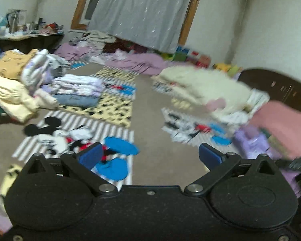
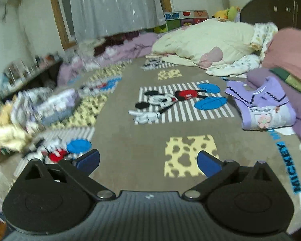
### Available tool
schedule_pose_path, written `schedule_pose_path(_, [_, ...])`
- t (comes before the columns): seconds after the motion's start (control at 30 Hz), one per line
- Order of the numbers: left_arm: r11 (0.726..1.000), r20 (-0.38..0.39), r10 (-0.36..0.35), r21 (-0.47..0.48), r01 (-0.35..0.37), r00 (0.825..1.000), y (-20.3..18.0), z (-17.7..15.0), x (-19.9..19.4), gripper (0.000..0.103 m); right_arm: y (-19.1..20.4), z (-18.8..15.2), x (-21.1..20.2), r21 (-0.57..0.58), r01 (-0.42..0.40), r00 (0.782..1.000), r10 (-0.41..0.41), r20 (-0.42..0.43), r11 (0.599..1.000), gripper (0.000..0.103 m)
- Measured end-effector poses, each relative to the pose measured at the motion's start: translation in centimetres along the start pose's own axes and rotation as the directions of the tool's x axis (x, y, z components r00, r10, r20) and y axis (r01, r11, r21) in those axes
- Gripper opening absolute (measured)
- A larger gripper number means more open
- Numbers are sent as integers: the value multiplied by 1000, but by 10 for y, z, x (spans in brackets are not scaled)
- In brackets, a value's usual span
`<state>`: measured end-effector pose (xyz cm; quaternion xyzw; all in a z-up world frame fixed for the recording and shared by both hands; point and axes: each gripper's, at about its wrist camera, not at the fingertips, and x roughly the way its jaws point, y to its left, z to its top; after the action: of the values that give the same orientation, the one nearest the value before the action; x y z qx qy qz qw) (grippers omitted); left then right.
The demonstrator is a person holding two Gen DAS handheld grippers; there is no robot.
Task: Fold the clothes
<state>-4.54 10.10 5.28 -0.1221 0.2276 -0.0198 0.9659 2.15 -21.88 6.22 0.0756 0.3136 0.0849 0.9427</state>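
Note:
A folded lilac top [image 2: 264, 108] with a flower print lies on the Mickey-print bed cover [image 2: 142, 140] at the right; it shows blurred in the left wrist view [image 1: 252, 140]. A stack of folded clothes [image 1: 76, 90] sits at the left, also blurred in the right wrist view [image 2: 56, 106]. Loose yellow and cream clothes [image 1: 12, 84] lie beside it. My left gripper [image 1: 150, 156] is open and empty above the cover. My right gripper [image 2: 148, 162] is open and empty above the cover, left of the lilac top.
A cream quilt [image 2: 206, 40] and a pink blanket [image 2: 291, 50] pile up at the right. Lilac bedding [image 1: 138, 60] lies along the back under a grey curtain [image 1: 142, 10]. A cluttered shelf [image 1: 28, 30] stands at the far left. A dark headboard [image 1: 281, 88] is at the right.

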Motion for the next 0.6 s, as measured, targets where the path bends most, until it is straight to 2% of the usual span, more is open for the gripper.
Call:
schedule_pose_path(0.03, [1000, -2, 21, 20, -21, 1000, 1, -1, -1, 103, 9, -4, -9, -5, 12, 1000, -12, 20, 1000, 103])
schedule_pose_path(0.1, [996, 28, 62, 58, -63, 998, 4, -7, -3, 103, 24, -11, -36, -22, 30, 990, -27, 136, 999, 103])
schedule_pose_path(0.17, [995, 66, 50, 88, -56, 997, 7, -9, -10, 103, 35, -15, -58, -31, 49, 968, -40, 248, 998, 103])
schedule_pose_path(0.23, [992, 93, 55, 109, -65, 994, 5, -12, -16, 103, 37, -11, -63, -20, 65, 956, -57, 286, 998, 103])
schedule_pose_path(0.33, [987, 111, 76, 133, -91, 991, 2, -15, -23, 103, 26, 1, -67, -15, -25, 950, 28, 311, 1000, 103])
schedule_pose_path(0.4, [987, 103, 87, 125, -100, 991, 5, -18, -24, 103, 16, 5, -72, 9, -61, 948, 55, 313, 998, 103])
schedule_pose_path(0.43, [991, 92, 85, 97, -94, 992, 8, -19, -25, 103, 12, 8, -73, 26, -50, 953, 40, 299, 998, 103])
schedule_pose_path(0.53, [1000, 59, 20, 7, -20, 998, 19, -18, -26, 103, 7, 9, -66, 58, 37, 972, -50, 228, 998, 103])
schedule_pose_path(0.6, [1000, 53, 26, -11, -25, 998, 21, -16, -27, 103, 6, 3, -60, 49, 74, 979, -82, 189, 996, 103])
